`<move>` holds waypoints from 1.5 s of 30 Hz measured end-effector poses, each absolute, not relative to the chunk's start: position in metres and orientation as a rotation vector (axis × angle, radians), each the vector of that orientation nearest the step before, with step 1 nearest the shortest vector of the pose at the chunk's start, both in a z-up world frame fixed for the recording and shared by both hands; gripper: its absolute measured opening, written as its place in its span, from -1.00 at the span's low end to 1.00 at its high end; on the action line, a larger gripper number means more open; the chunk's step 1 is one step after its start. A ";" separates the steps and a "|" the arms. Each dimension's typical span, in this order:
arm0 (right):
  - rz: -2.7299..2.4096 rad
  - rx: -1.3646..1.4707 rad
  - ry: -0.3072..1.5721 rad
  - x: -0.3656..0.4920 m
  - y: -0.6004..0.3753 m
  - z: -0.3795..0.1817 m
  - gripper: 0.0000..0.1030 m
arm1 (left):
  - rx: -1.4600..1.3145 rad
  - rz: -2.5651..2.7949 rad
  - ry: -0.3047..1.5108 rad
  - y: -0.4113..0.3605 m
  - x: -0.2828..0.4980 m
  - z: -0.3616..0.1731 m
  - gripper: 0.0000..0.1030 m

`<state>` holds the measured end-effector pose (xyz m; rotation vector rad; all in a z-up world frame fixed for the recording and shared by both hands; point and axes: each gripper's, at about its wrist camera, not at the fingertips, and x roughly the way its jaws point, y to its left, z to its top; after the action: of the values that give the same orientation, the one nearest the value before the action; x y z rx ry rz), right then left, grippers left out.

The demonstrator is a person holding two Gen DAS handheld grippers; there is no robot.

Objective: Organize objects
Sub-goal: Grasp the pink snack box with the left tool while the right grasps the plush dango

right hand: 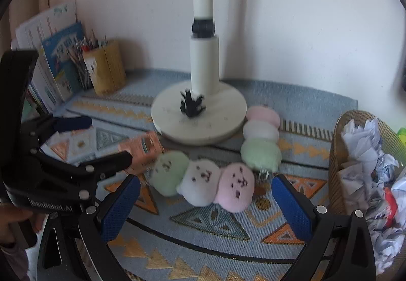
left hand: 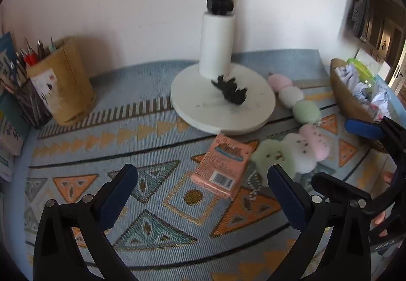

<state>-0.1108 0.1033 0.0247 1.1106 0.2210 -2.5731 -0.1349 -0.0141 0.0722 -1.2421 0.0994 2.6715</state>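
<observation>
My right gripper (right hand: 205, 207) hangs low over the patterned mat (right hand: 208, 235), jaws wide apart and empty, with the three-ball plush with faces (right hand: 203, 182) lying just ahead between the pads. I judge the clean grab is across its white middle ball, squeezing gently so it doesn't squirm out. My left gripper (left hand: 203, 194), likewise spread and empty, faces the pink box (left hand: 220, 167). Beyond lie a plain plush skewer (right hand: 261, 136), the white stand base (right hand: 198, 118) and, at the right, a basket (right hand: 337, 154) of crumpled paper.
</observation>
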 end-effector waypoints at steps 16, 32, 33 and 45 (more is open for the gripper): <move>-2.497 1.212 -0.083 -0.148 0.120 -0.016 1.00 | -1.386 2.729 0.065 -0.029 -0.163 0.041 1.00; -2.478 1.175 -0.200 -0.147 0.131 -0.017 0.93 | -1.385 2.726 0.057 -0.029 -0.160 0.042 1.00; -2.473 1.170 -0.217 -0.147 0.134 -0.018 0.93 | -1.385 2.726 0.057 -0.029 -0.159 0.042 1.00; -2.547 1.180 -0.142 -0.145 0.125 -0.017 0.29 | -1.281 2.684 0.098 -0.018 -0.148 0.051 -0.08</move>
<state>-0.1450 0.1247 -0.0166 1.1797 -0.1418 -2.5468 -0.1483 -0.0178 0.0506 -1.2812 0.0978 2.6836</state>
